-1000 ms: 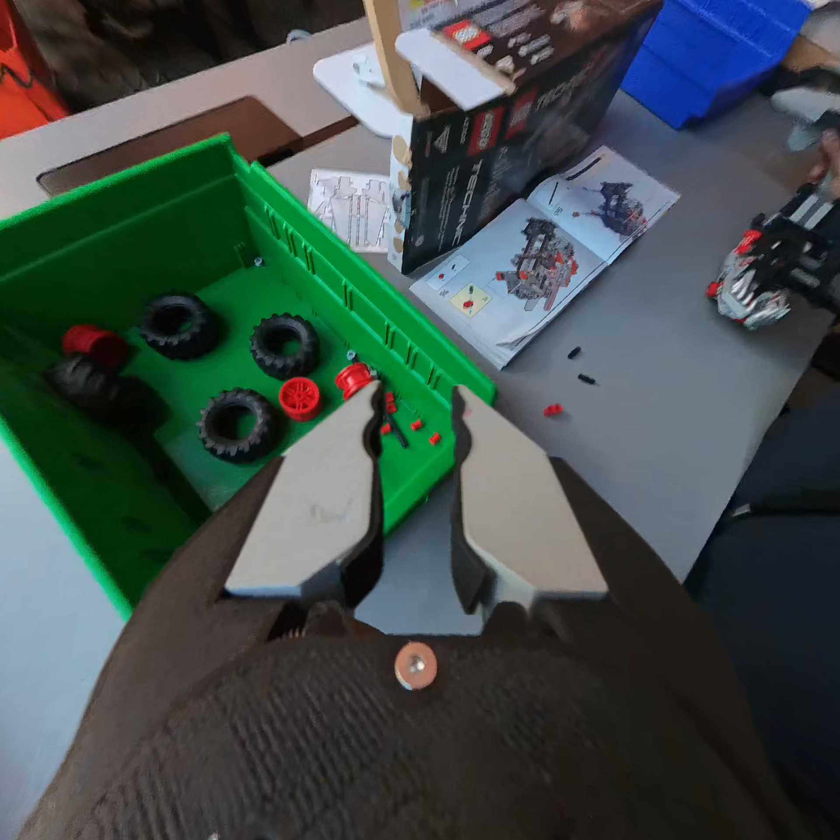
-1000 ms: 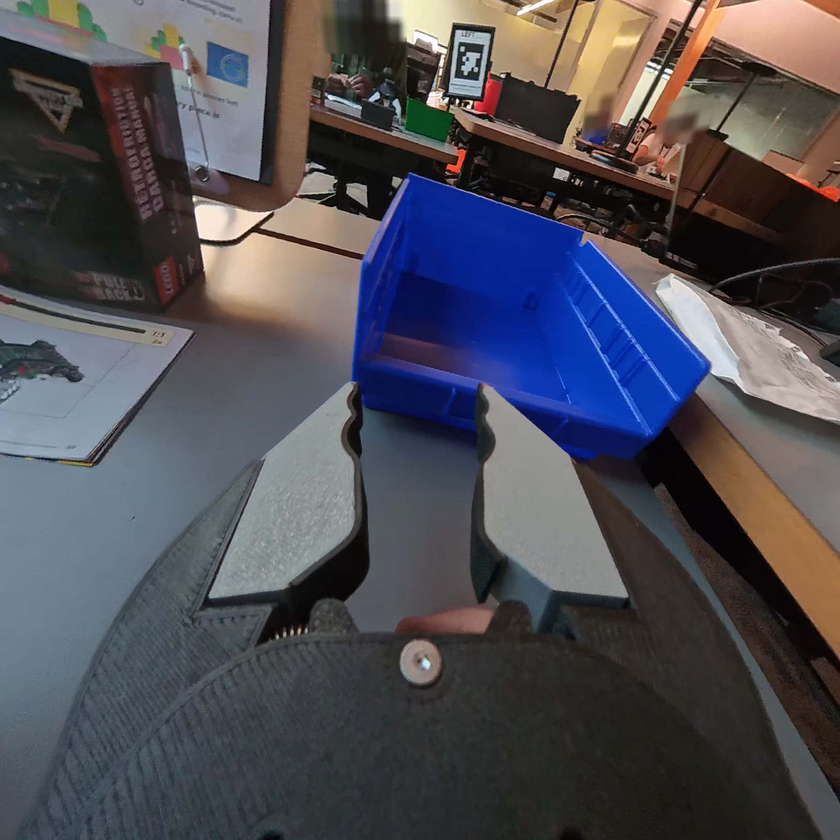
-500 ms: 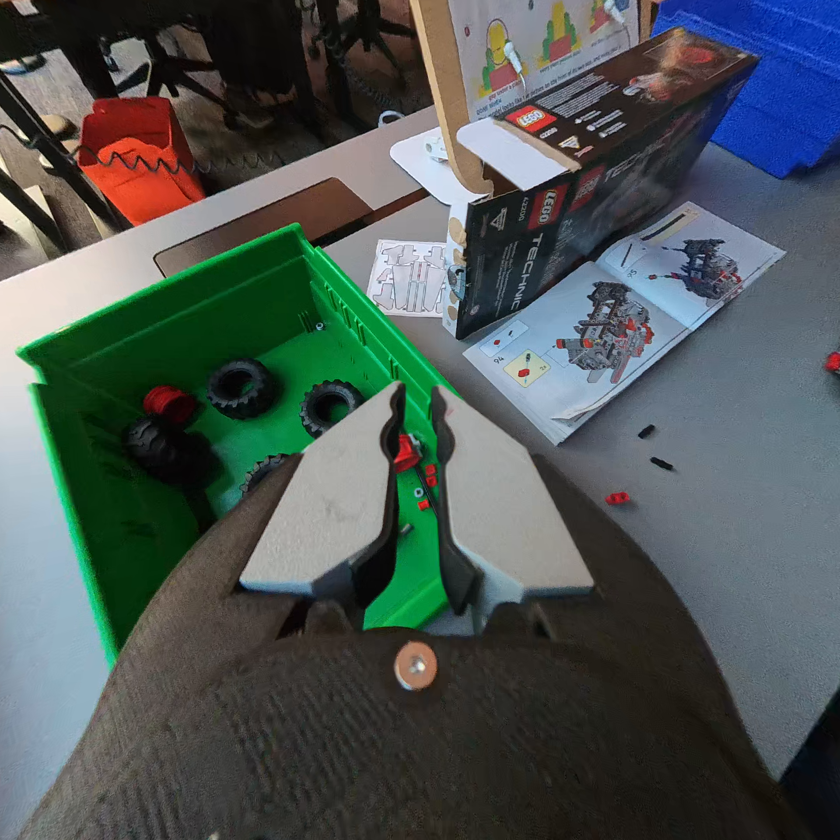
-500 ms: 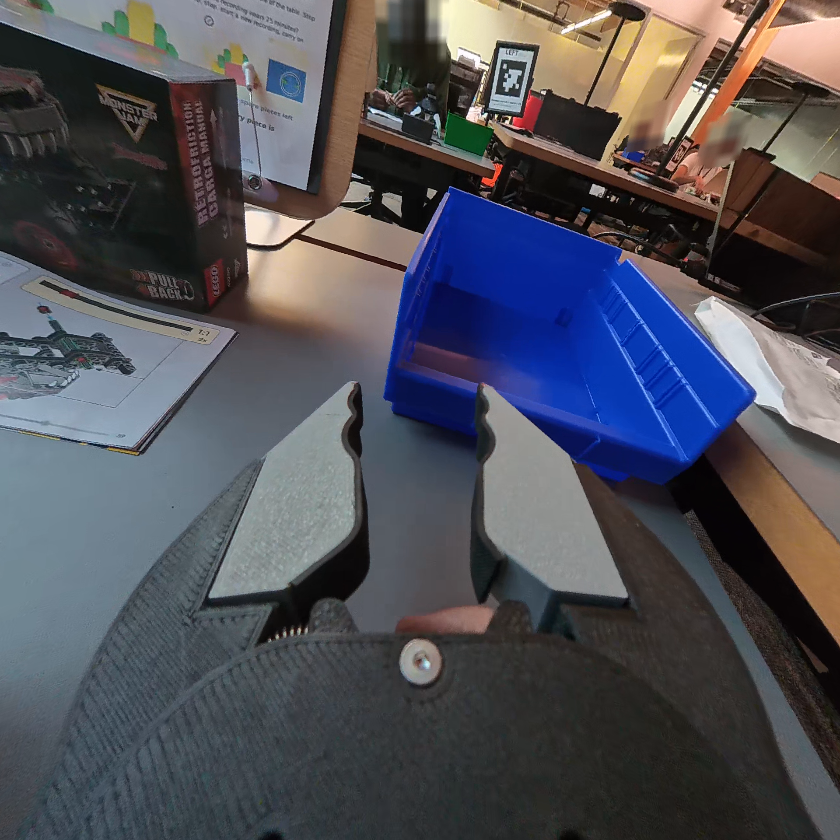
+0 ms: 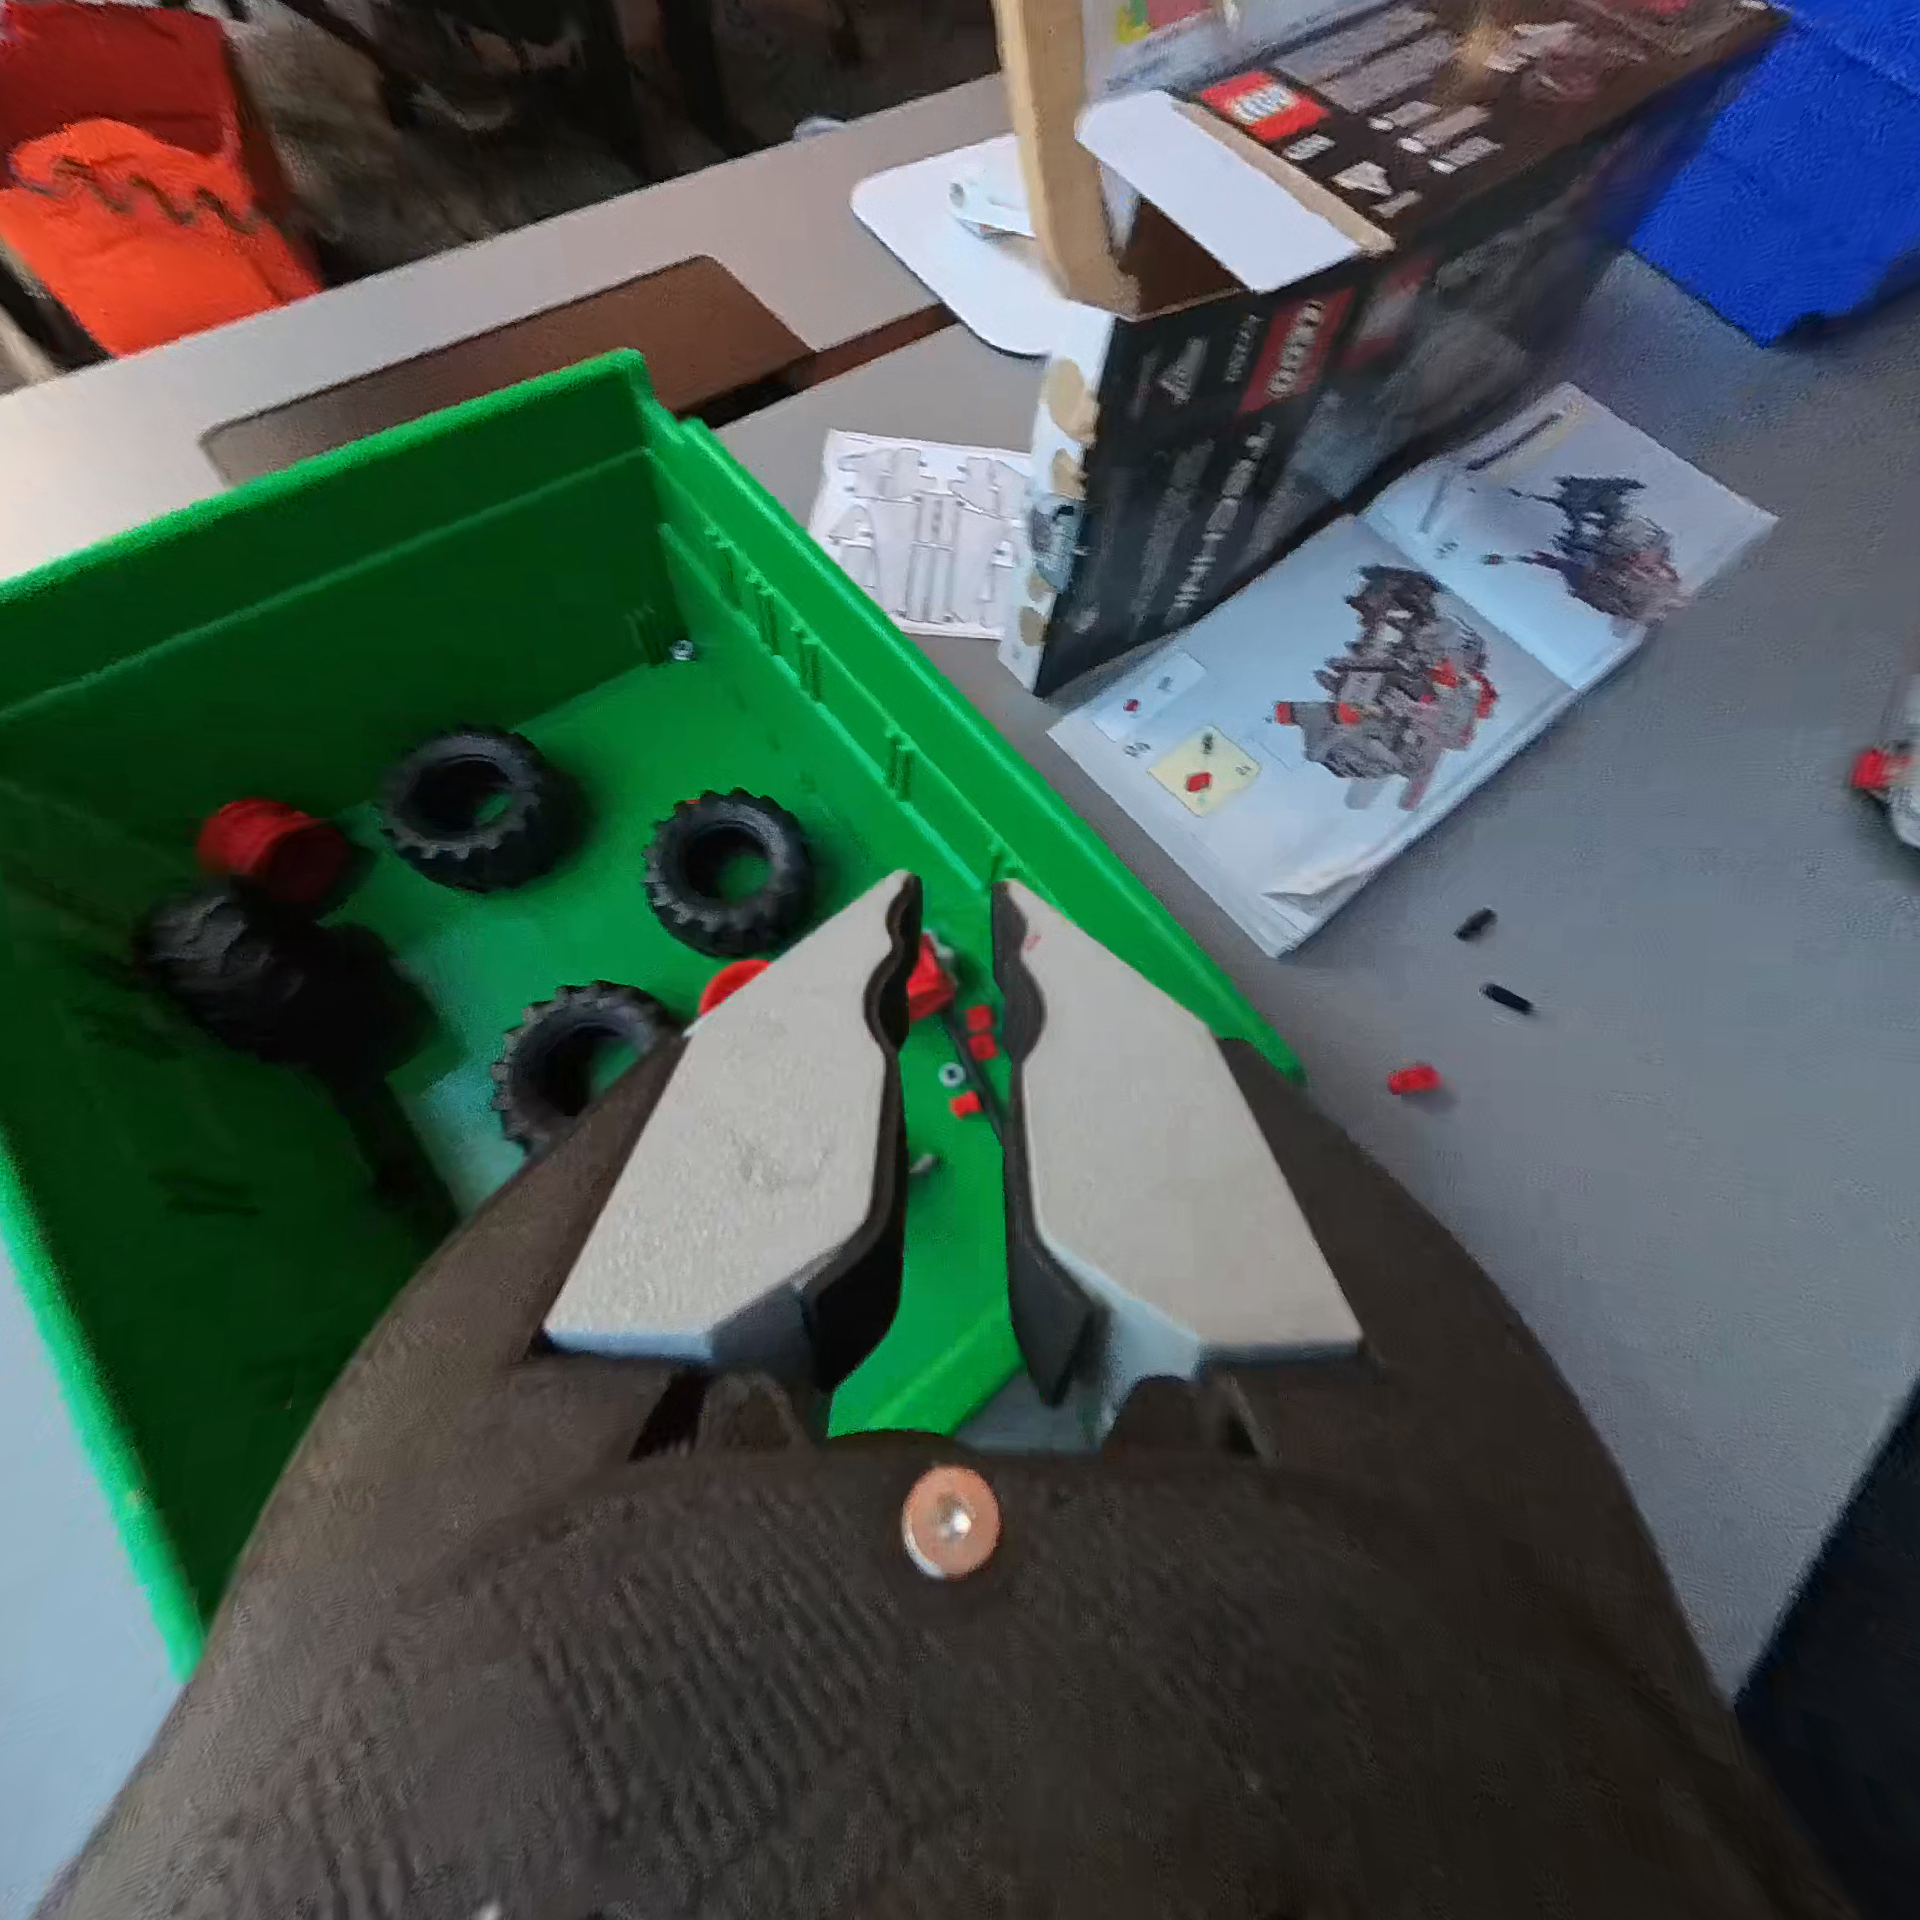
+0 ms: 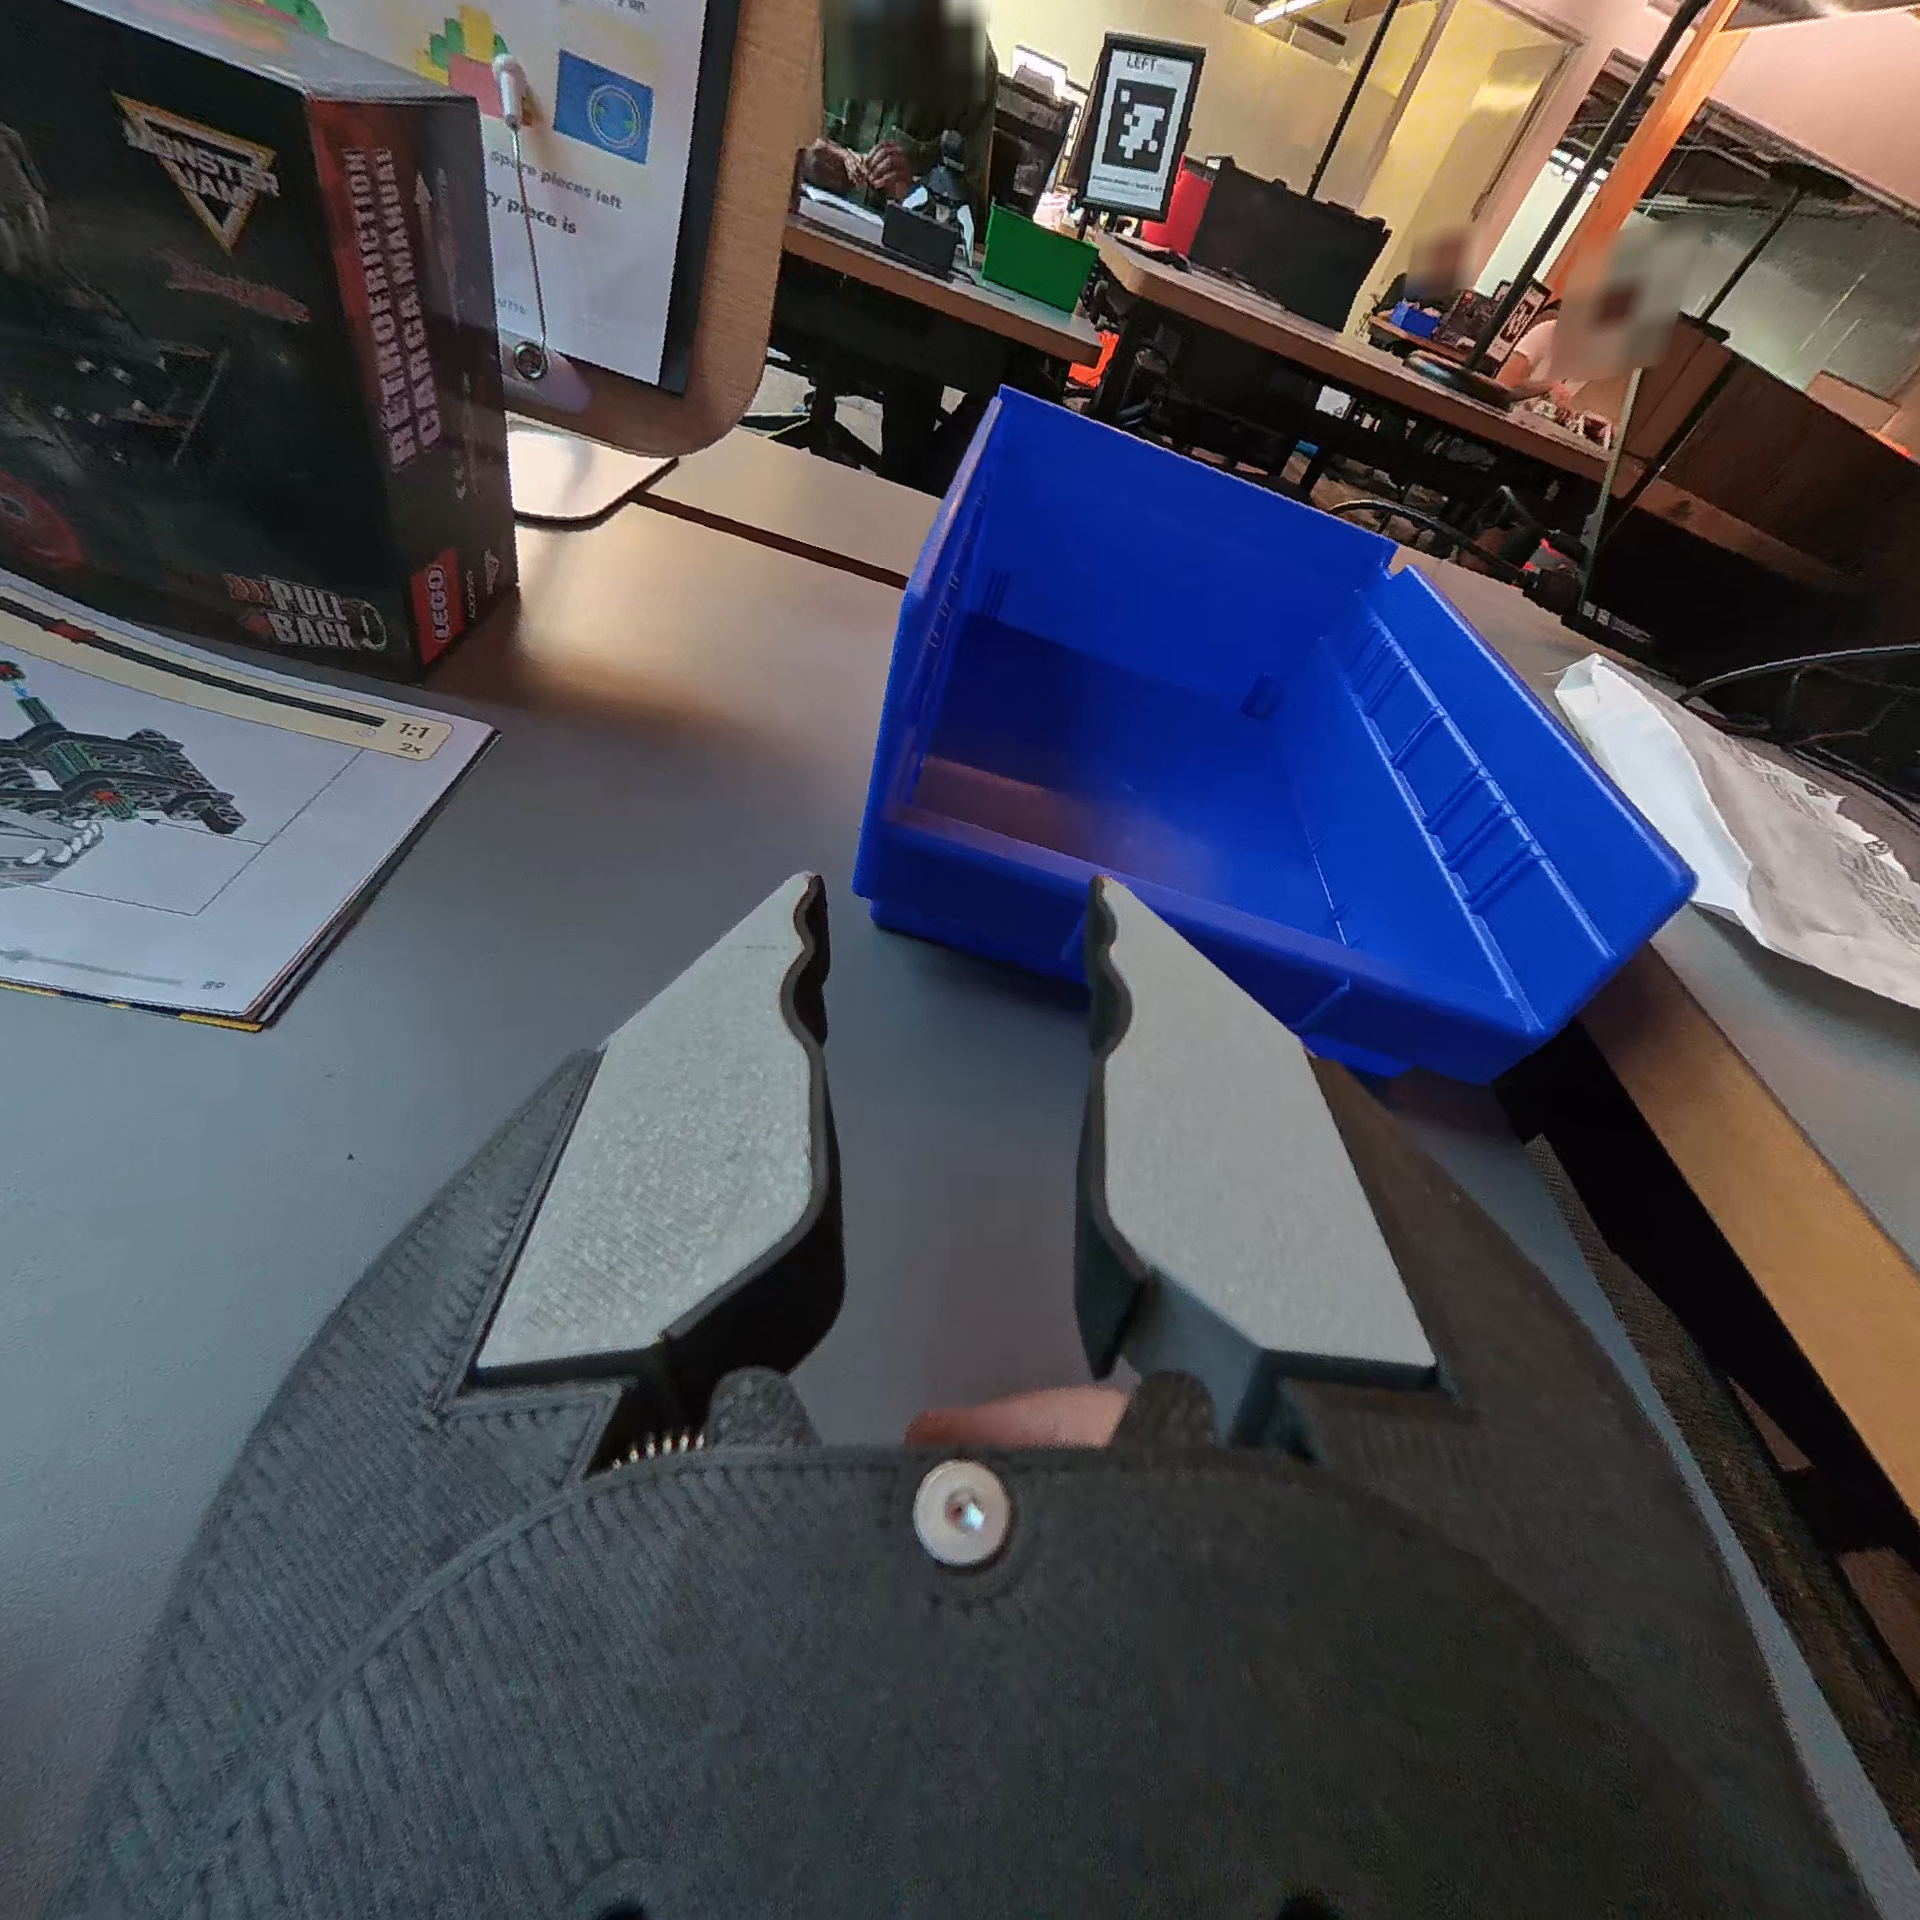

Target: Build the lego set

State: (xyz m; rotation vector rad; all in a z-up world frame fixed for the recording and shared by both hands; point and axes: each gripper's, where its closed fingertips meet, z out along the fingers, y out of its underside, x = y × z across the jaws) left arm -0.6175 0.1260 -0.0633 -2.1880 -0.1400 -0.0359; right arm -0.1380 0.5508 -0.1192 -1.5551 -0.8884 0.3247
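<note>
My left gripper [image 5: 954, 899] hangs over the near right corner of the green bin [image 5: 935, 821], jaws a narrow gap apart. A small red piece [image 5: 928, 977] shows in that gap beside the left finger; I cannot tell that it is gripped. The bin holds several black tyres [image 5: 727, 873], a red hub [image 5: 275, 836], and small red bits [image 5: 977, 1023]. My right gripper [image 6: 956, 904] is open and empty above the grey table, just before the empty blue bin [image 6: 1455, 810].
The open instruction booklet [image 5: 1382, 665] and the set's box [image 5: 1299, 395] lie right of the green bin. Loose red [image 5: 1413, 1081] and black [image 5: 1507, 997] pins lie on the table. A partly built model [image 5: 1896, 769] shows at the right edge. White paper [image 6: 1766, 831] lies beyond the blue bin. Spacing between my two grippers at the tips: around 65 cm.
My left gripper's jaws have narrowed and it has moved over the bin's near corner, the red piece now between its fingers. My right gripper stays open and has shifted slightly.
</note>
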